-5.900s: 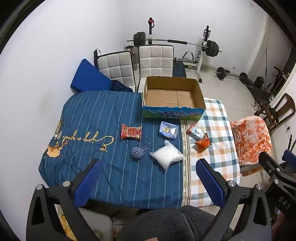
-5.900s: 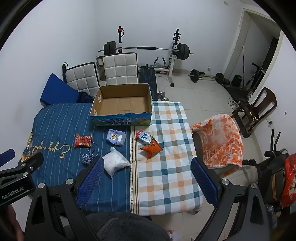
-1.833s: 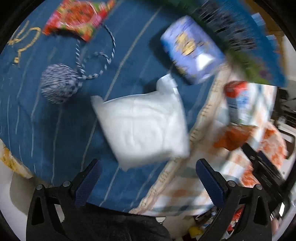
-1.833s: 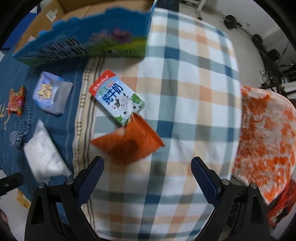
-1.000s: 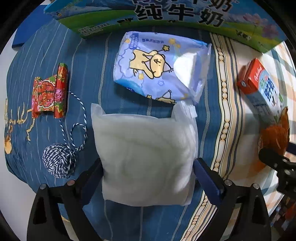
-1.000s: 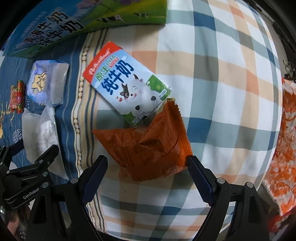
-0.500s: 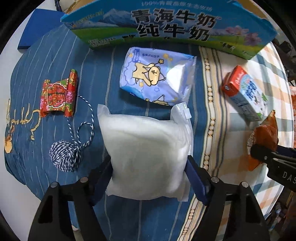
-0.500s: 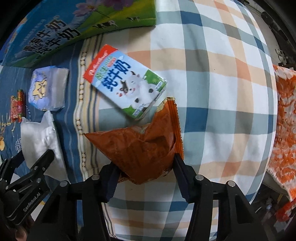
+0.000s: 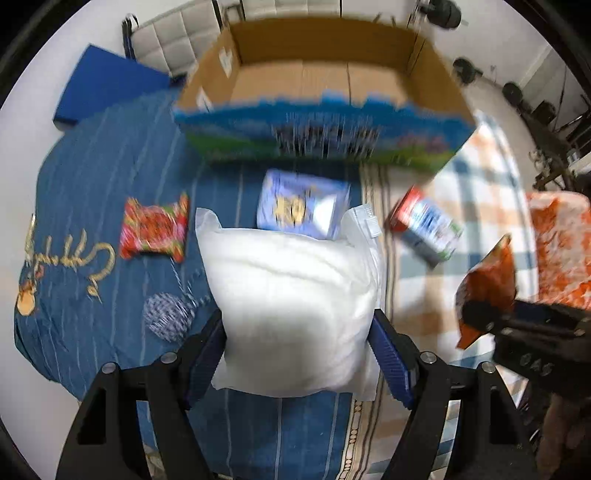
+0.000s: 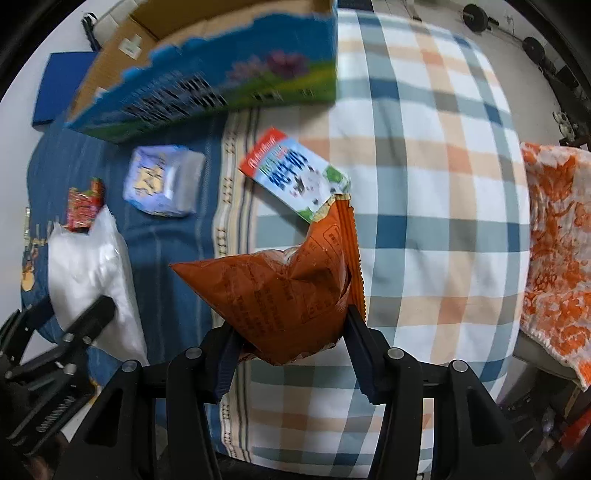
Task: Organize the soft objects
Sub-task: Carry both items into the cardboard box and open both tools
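Two cloths (image 9: pixel 110 166) (image 10: pixel 424 184) cover the table before a weight bench (image 9: pixel 443 14).

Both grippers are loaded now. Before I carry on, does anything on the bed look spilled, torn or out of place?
Nothing spilled or torn that I can see. The orange snack bag is crumpled where the right gripper squeezes it. The milk carton lies on its side, askew, and seems rigid among soft items. The left gripper holds the white bag.
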A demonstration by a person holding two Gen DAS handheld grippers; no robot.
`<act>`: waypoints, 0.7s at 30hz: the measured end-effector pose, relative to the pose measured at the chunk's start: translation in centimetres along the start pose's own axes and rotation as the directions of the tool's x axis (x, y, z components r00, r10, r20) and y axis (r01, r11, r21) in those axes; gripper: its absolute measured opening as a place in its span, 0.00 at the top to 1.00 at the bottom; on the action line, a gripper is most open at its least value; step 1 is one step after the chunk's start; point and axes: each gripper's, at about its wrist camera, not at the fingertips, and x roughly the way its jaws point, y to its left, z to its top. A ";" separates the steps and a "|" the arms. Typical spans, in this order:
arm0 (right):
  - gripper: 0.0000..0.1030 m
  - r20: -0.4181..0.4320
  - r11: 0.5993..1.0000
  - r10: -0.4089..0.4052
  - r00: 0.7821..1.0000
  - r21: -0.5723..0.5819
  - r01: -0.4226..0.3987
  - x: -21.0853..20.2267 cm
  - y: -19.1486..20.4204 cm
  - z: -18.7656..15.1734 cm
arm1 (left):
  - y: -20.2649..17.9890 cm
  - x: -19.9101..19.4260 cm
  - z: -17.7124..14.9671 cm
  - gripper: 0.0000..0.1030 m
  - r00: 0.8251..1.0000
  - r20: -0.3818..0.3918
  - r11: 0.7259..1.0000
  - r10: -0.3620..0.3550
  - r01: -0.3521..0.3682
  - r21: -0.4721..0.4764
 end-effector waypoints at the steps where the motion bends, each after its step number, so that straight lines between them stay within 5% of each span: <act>1: 0.47 0.009 1.000 0.004 1.000 0.000 -0.004 -0.8 0.2 0.0 | 0.1 -1.2 0.3 0.28 1.000 0.023 1.000 -0.005 0.005 0.000; 7: 0.47 0.091 0.999 0.041 0.995 -0.001 -0.041 -5.8 0.5 1.0 | 1.0 -5.6 3.9 0.28 0.986 0.154 0.998 -0.060 0.061 0.000; 14: 0.47 0.204 0.998 0.053 0.978 0.029 -0.061 -11.5 1.7 4.1 | 1.8 -10.5 9.6 0.28 0.949 0.282 0.990 -0.141 0.129 0.059; 21: 0.47 0.276 0.997 0.034 0.961 0.058 -0.052 -15.2 3.2 10.0 | 3.7 -10.6 16.7 0.28 0.923 0.333 0.980 -0.195 0.174 0.092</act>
